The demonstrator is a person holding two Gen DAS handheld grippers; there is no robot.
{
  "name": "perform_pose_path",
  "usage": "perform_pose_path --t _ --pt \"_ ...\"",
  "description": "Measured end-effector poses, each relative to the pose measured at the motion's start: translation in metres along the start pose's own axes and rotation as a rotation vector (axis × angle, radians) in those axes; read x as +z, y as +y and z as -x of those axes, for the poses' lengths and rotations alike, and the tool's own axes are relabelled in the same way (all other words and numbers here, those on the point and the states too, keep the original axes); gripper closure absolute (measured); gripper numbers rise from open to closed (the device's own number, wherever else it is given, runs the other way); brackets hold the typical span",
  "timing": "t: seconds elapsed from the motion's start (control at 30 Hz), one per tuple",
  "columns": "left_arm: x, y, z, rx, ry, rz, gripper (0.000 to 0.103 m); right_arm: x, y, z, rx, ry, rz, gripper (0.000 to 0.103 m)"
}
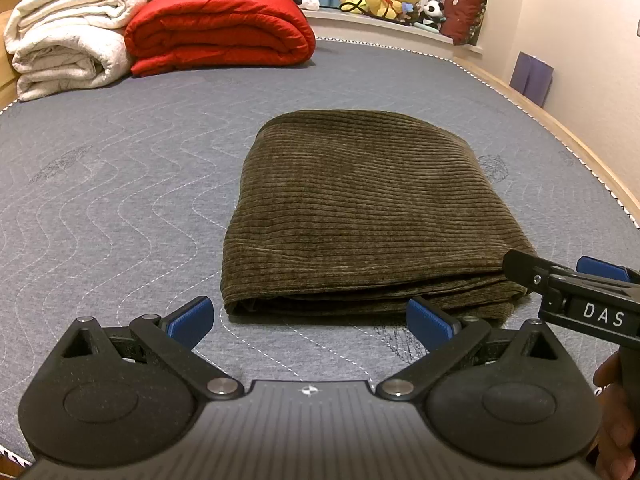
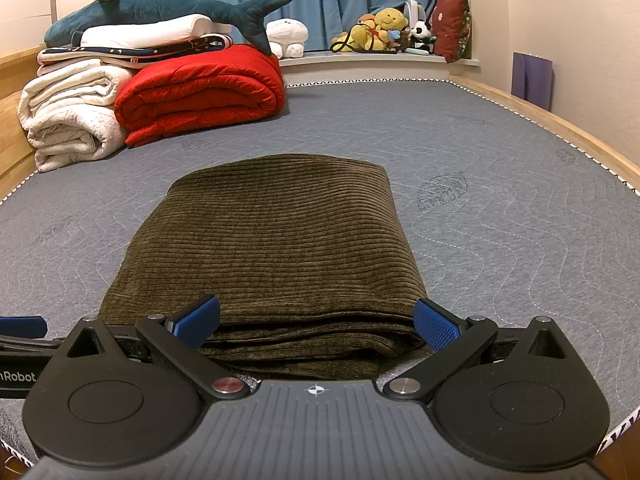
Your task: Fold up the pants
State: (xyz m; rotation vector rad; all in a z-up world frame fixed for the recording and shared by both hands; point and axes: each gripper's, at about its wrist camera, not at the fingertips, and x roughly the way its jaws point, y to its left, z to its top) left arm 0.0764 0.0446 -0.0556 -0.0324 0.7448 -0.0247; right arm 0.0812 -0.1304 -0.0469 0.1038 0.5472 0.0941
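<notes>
The olive-brown corduroy pants [image 1: 360, 208] lie folded into a thick rectangle on the grey quilted mattress [image 1: 120, 200]. They also show in the right wrist view [image 2: 272, 248]. My left gripper [image 1: 310, 320] is open and empty, just in front of the bundle's near left corner. My right gripper [image 2: 316, 322] is open, its blue pads [image 2: 436, 326] spread wide at the bundle's near edge, not closed on it. The right gripper also shows at the right edge of the left wrist view [image 1: 568, 284].
A folded red quilt [image 1: 220, 28] and white blankets [image 1: 64, 40] are stacked at the far left of the mattress. Plush toys [image 2: 384, 28] and a red cushion [image 2: 452, 26] sit on the window ledge. A wooden bed frame [image 2: 560, 128] runs along the right.
</notes>
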Motion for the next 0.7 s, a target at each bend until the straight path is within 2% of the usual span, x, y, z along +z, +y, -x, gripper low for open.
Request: perform_pose_path --t 0.7 --pt "-0.0011 -0.0002 0.0022 -0.023 -0.010 -0.018 0.000 -0.0021 -0.0029 -0.0027 0.006 0.003 0.003 0.001"
